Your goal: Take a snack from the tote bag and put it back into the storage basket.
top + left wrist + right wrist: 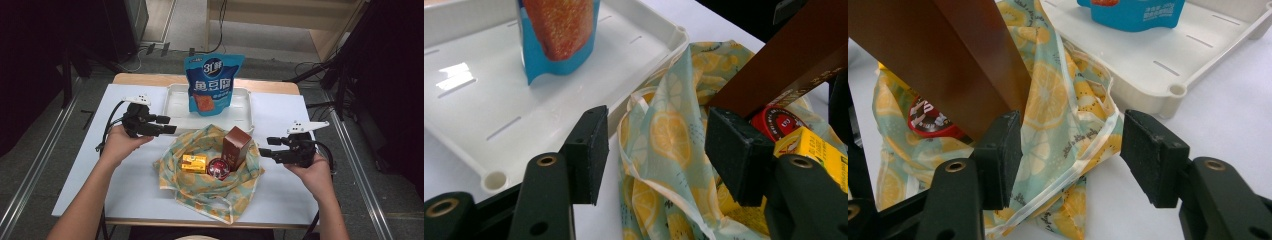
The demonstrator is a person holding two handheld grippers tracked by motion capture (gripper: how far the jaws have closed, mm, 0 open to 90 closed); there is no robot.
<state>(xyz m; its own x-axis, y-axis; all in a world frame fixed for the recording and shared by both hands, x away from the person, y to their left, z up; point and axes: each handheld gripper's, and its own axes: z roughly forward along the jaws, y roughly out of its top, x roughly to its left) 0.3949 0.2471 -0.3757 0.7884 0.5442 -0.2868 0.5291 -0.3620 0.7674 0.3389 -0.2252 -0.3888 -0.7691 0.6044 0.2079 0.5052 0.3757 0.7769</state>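
Blue pouch (212, 82) reading "鱼豆腐" stands in white tray (175, 102).

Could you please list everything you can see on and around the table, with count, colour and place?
Cloth bag: one, pale green with yellow lemon print, lying open at table centre.
Tall box: one, brown, upright in the bag.
Small box: one, yellow, in the bag, left of the tin.
Round tin: one, red and dark, in the bag.
Tray: one, white, behind the bag.
Snack pouch: one, blue, upright in the tray.
Table cover: one, white.
Left tongs: black, open, left of the bag.
Right tongs: black, open, right of the bag.
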